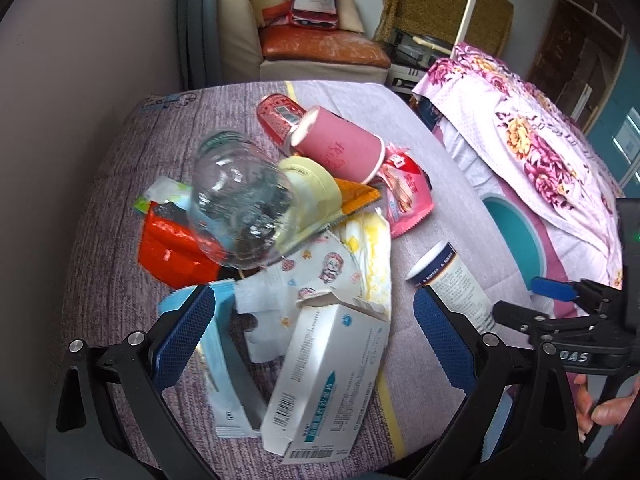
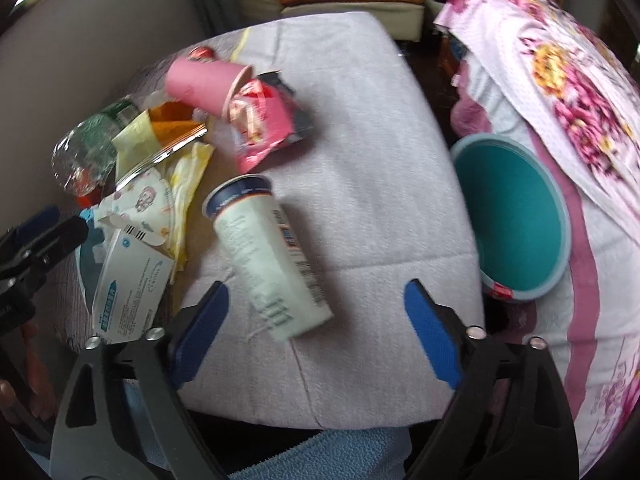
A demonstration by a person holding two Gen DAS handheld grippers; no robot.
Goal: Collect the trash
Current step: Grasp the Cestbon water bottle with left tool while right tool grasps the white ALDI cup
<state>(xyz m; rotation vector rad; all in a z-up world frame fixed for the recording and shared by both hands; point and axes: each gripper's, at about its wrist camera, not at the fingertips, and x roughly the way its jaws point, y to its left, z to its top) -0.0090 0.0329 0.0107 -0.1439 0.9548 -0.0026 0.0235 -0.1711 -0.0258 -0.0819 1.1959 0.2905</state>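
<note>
The right gripper [image 2: 316, 328], wide and empty, should straddle the bottle [image 2: 268, 256] at twelve o'clock, then squeeze mid-body.

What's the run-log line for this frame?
task: collect trash | left gripper: open over white carton | right gripper: open above white bottle | teal bin: empty

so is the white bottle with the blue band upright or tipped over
Tipped over: the white bottle lies on its side on the grey cloth, its length flat along it.
</note>
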